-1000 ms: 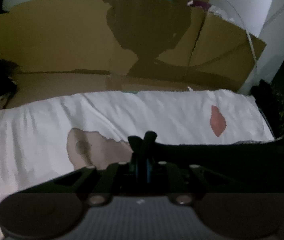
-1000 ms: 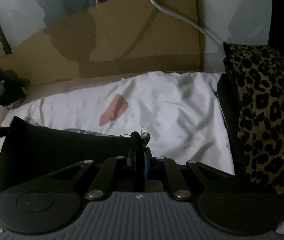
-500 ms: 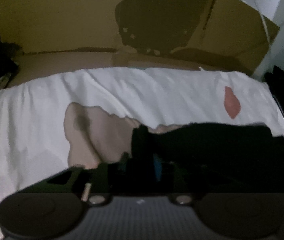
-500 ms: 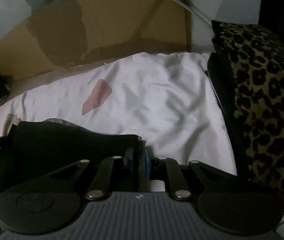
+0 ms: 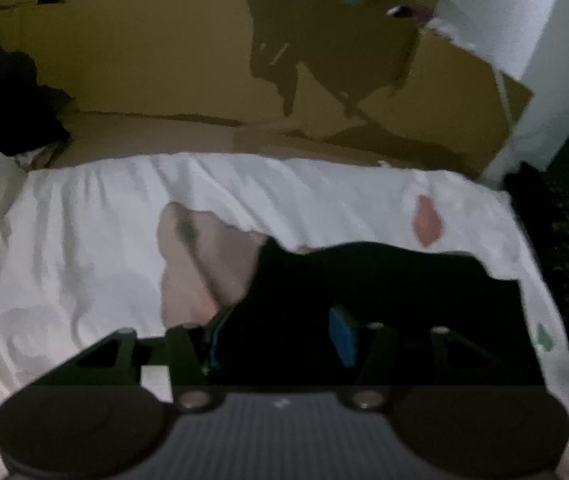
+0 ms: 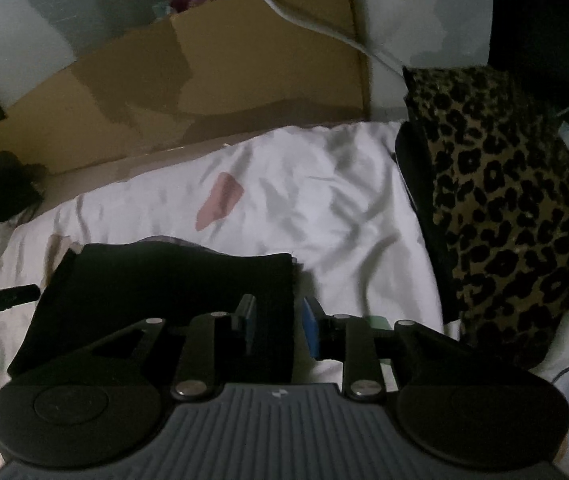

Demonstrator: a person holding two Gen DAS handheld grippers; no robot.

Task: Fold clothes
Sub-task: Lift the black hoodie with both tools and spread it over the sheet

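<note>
Left wrist view. My left gripper (image 5: pixel 280 334) has just been opening; the jaws stand well apart, blue pads showing on either side. The black garment (image 5: pixel 384 280) lies flat on the white sheet (image 5: pixel 84 240) and runs under and between my fingers, but the pads do not press on it, so I read it as let go. Its near-left corner sits by my left finger. It looks like a compact dark slab with a fairly straight far edge. A beige patch (image 5: pixel 192 256) shows on the sheet just left of it. Brown cardboard (image 5: pixel 144 60) stands behind the bed.

Right wrist view. My right gripper (image 6: pixel 278 328) has also just been opening; a gap shows between the pads, narrower than on the left. The black garment's (image 6: pixel 164 292) right edge runs between my jaws, untouched as far as I can tell. A leopard-print cushion (image 6: pixel 504 200) sits to the right, apart from the garment.

Progress, my judgement: one fold is laid down and released. Whether more folds are needed I cannot tell; the dim light hides the layers. Left, perhaps: another fold or setting it aside.
</note>
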